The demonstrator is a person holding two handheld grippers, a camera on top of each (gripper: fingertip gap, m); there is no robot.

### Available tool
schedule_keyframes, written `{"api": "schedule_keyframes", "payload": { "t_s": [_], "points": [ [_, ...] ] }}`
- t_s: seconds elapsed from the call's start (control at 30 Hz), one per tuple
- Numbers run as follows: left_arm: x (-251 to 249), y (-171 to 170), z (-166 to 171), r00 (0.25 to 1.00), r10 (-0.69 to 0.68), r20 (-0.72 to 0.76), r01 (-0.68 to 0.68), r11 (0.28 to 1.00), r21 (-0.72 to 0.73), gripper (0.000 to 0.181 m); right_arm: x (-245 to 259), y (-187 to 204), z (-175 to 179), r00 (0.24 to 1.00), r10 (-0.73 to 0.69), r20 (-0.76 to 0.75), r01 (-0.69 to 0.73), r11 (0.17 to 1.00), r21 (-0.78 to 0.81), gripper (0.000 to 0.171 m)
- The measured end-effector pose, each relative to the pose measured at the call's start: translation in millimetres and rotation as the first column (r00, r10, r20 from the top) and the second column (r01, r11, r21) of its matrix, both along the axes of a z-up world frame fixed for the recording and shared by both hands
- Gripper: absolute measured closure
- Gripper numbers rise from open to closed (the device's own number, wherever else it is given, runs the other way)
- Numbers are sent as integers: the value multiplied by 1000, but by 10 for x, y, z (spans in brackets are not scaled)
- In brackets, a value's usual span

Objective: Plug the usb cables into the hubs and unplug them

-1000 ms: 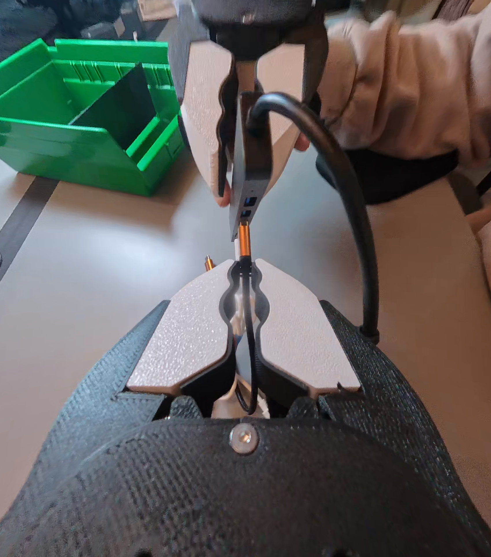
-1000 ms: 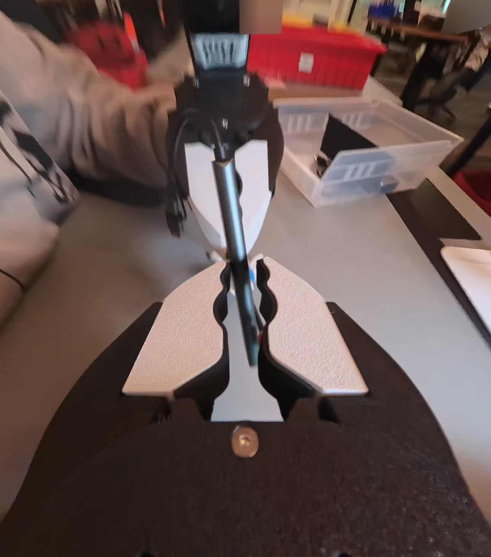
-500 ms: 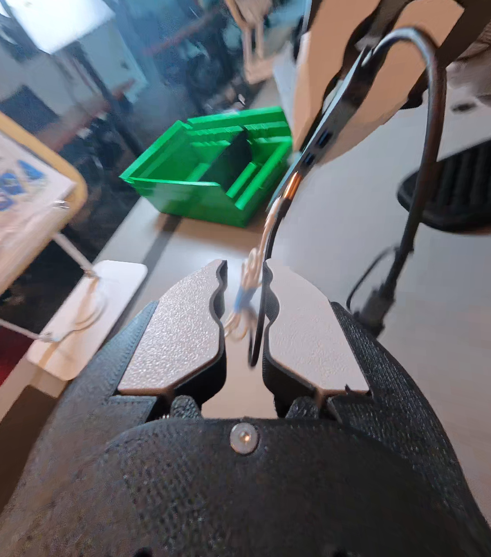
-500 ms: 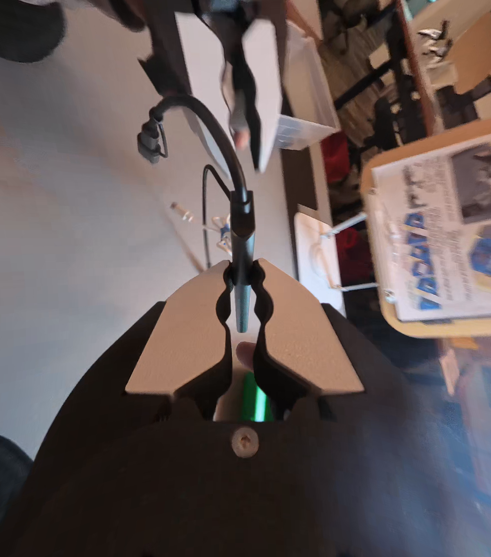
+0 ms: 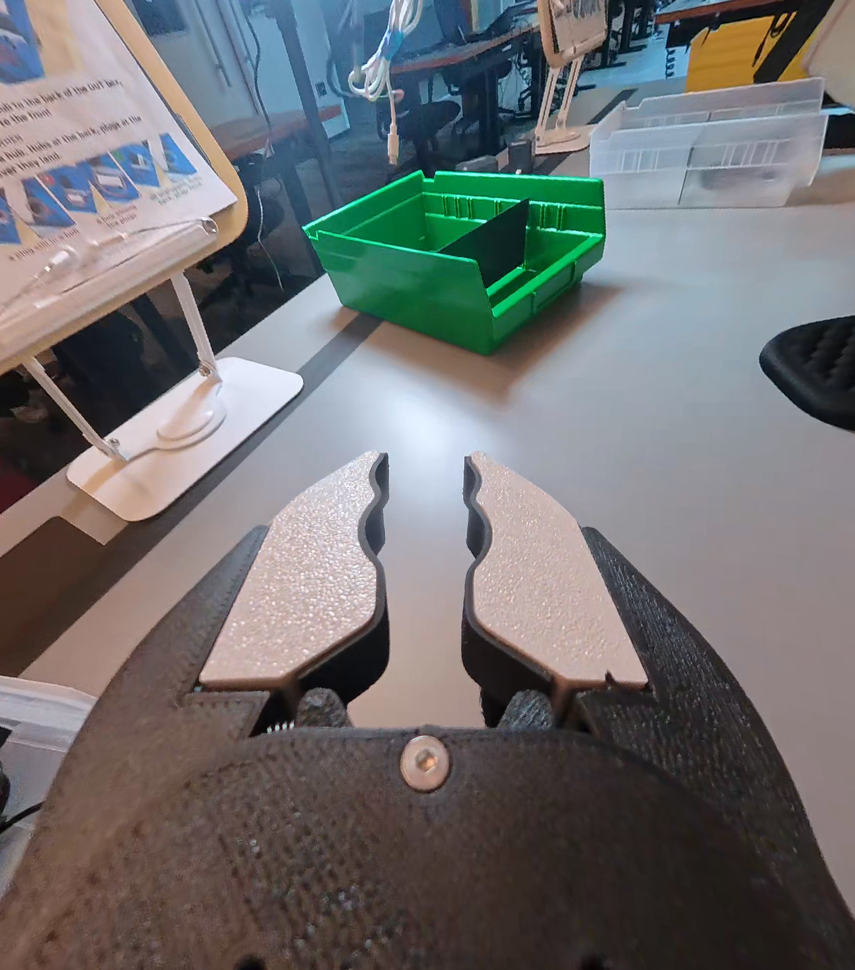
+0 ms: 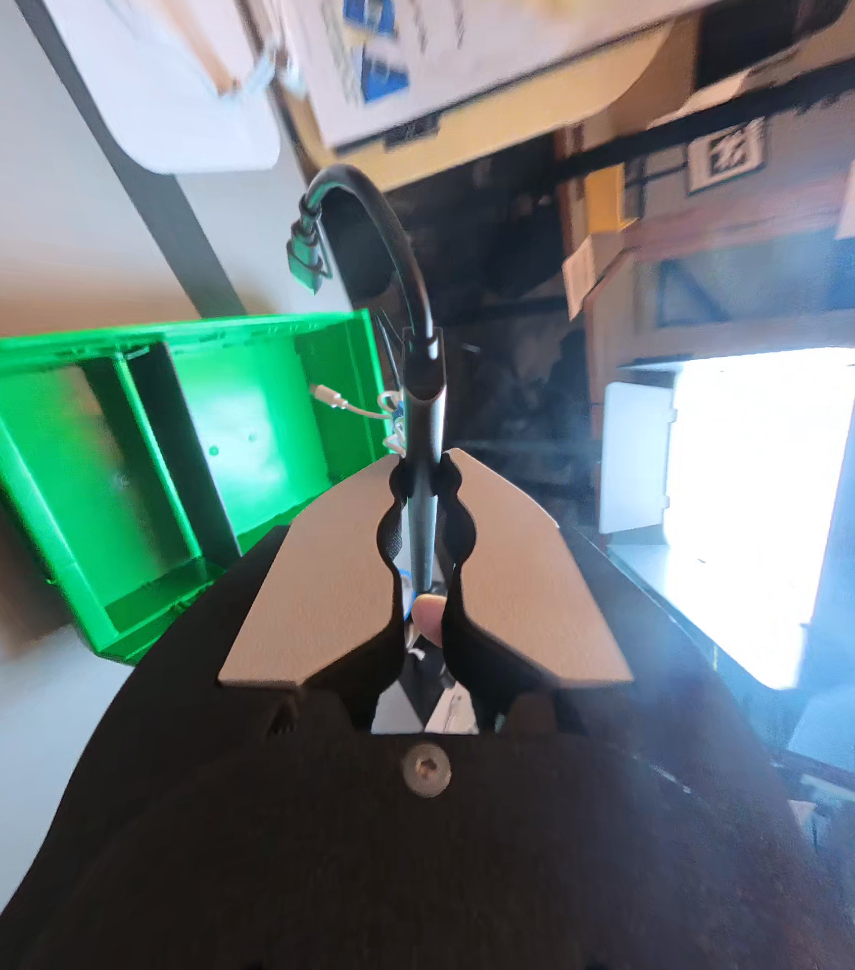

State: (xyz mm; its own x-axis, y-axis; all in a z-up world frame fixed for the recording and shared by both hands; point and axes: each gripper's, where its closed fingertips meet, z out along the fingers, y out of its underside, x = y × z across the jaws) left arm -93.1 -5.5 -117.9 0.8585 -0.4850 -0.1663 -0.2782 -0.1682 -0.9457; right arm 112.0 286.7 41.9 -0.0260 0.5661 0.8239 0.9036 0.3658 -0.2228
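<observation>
Your left tool (image 5: 425,462): jaws parted, nothing between them, over bare counter (image 5: 625,472) | your right tool (image 6: 421,462): clamped on the dark USB hub (image 6: 423,472), centre frame, its black cable (image 6: 388,236) arcing to upper left | green bin (image 6: 100,446): left of frame, white cable (image 6: 357,409) beside the hub | green bin's black divider (image 5: 493,246): upper centre.

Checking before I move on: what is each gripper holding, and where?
Left gripper: open, nothing held. Right gripper: shut on the hub, mid-body, cable end pointing forward.
</observation>
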Motion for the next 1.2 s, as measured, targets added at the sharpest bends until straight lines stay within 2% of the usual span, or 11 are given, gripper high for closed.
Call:
{"api": "schedule_keyframes", "payload": {
  "t_s": [0.23,0.4,0.53,0.6,0.67,0.77,0.83,1.07,1.13,1.2],
  "points": [
    [-25,8,-200,1000,-3,14,4,999,-39,153,-117,679,-1274,979,-122,162,156,965,-212,160],
    [-27,34,-359,1000,-8,16,9,997,-75,154,67,1244,-2008,920,-239,310,306,933,-187,160],
    [-45,54,-458,1000,-4,1,4,996,-93,155,236,1498,-2350,882,-316,350,398,897,-193,160],
    [-53,69,-495,1000,-4,7,4,995,-104,155,340,1602,-2380,845,-382,374,459,877,-142,160],
    [-57,81,-525,1000,-4,16,5,994,-112,157,377,1647,-2360,827,-453,334,521,841,-149,160],
    [-49,87,-579,1000,-5,11,6,992,-127,157,346,1620,-2314,810,-555,187,586,758,-288,159],
    [-32,86,-590,1000,-9,4,9,992,-129,158,263,1592,-2211,803,-593,56,561,721,-407,158],
    [32,64,-588,1000,-24,-14,22,991,-128,158,382,1574,-1763,733,-667,-133,519,675,-524,160],
    [43,58,-583,999,-29,-19,26,992,-126,159,511,1576,-1681,724,-677,-132,539,674,-505,160],
    [55,56,-584,999,-34,-22,31,991,-127,159,625,1536,-1714,744,-664,-68,567,682,-462,160]
  ]
}}
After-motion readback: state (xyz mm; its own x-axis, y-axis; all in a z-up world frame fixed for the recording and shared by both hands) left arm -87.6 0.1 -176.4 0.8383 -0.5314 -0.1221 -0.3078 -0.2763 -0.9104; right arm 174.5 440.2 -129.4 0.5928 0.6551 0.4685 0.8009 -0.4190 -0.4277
